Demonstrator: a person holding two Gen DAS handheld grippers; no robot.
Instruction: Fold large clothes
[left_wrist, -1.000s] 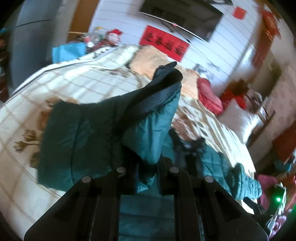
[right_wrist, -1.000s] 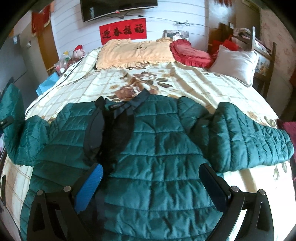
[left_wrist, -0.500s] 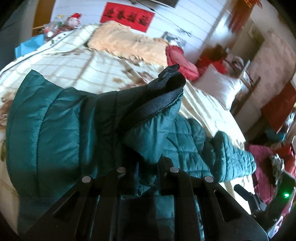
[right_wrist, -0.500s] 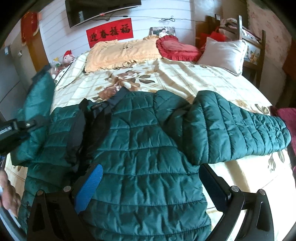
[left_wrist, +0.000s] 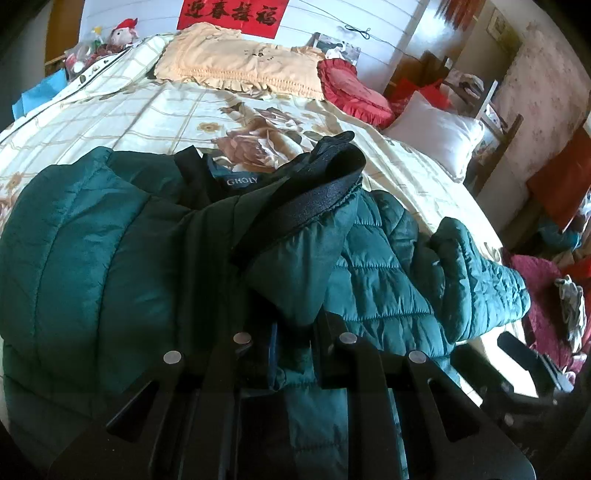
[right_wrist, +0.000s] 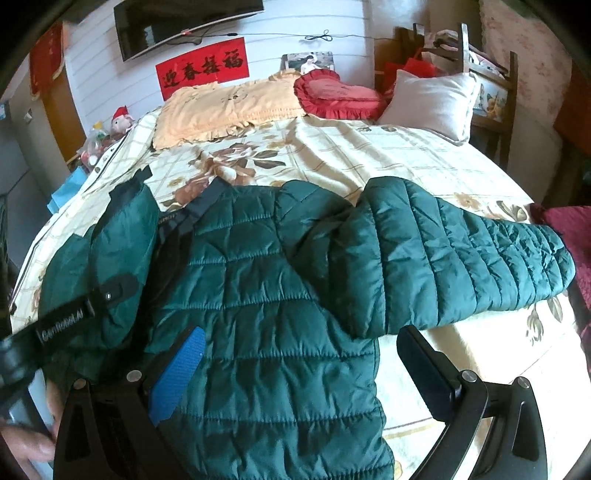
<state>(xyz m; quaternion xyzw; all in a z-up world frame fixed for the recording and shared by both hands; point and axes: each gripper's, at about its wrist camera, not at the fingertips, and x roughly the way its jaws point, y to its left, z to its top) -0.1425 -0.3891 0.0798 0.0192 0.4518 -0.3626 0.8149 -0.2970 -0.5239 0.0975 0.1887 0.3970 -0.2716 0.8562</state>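
The left gripper (left_wrist: 293, 343), clamped on the sleeve (left_wrist: 295, 266), has carried it over the jacket (right_wrist: 266, 295) body; first fold nearly laid. The right gripper (right_wrist: 299, 354) hovers wide open, empty.

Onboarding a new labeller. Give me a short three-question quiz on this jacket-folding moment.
1. True or false: the left gripper is shut on the green puffer jacket.
2. The right gripper is: A) shut on the sleeve B) open above the jacket C) holding a pillow.
3. Which sleeve lies unfolded across the floral bedspread?

Key: 1 true; 2 B; 3 the outstretched sleeve on the right gripper's side.
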